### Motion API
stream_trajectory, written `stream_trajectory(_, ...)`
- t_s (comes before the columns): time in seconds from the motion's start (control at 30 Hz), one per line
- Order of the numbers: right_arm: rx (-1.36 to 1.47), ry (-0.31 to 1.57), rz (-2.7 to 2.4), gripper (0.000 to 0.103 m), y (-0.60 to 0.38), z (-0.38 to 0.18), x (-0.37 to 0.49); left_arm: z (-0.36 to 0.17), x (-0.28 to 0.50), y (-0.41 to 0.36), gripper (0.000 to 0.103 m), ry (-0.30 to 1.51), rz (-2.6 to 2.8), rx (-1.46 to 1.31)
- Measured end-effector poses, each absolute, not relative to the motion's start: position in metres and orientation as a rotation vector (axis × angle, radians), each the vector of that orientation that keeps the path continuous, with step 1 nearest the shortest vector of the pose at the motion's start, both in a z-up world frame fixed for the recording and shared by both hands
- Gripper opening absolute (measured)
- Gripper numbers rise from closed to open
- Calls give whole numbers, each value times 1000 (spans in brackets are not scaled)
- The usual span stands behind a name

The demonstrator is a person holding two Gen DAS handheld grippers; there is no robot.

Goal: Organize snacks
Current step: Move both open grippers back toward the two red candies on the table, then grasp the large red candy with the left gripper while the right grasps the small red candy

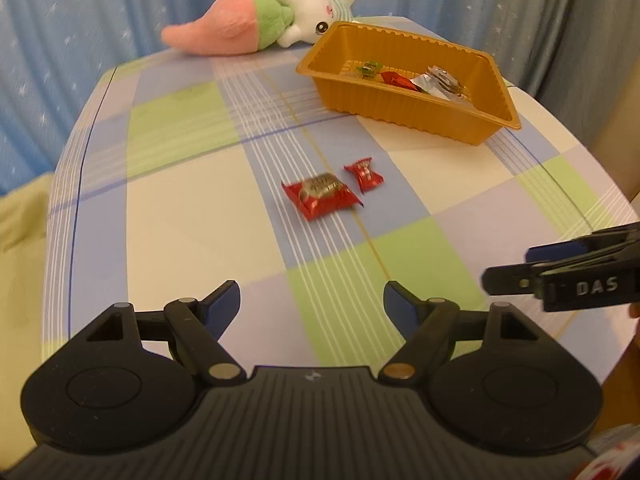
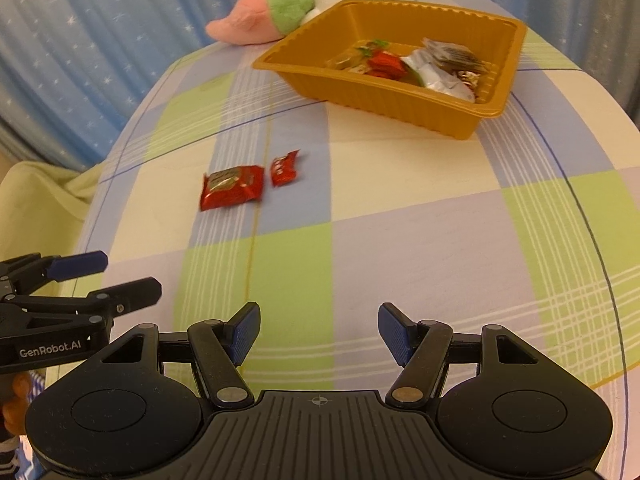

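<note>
Several wrapped snacks [image 2: 424,64] in tray [image 2: 384,100]

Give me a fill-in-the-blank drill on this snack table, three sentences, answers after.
1. Outside the orange tray, ____ red snack packets lie on the checked tablecloth.
2. The larger red packet lies to the ____ of the smaller red packet in both views.
3. Behind the tray lies a plush ____ in white.

Missing words: two; left; rabbit

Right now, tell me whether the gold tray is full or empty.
Partly filled: the gold tray holds a few wrapped snacks, with bare floor showing; two red packets lie outside on the cloth.
</note>
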State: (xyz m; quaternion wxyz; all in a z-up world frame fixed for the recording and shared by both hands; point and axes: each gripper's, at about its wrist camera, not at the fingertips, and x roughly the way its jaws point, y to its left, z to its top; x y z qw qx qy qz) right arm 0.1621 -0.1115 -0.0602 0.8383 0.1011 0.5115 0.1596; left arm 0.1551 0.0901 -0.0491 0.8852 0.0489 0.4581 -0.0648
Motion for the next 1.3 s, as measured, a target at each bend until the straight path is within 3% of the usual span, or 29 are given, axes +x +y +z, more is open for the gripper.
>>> stream_trajectory(0.9,361,1140,90,65,-150,-77,179,-94,268,72,76,899,-356,439)
stream_trajectory(1.1,350,1152,84,65,-147,-79,181,-96,279,72,64,924,-388,394)
stream_trajectory(1.3,340,1155,84,65,-146,-79,184,-98,277,72,37,949,-421,346)
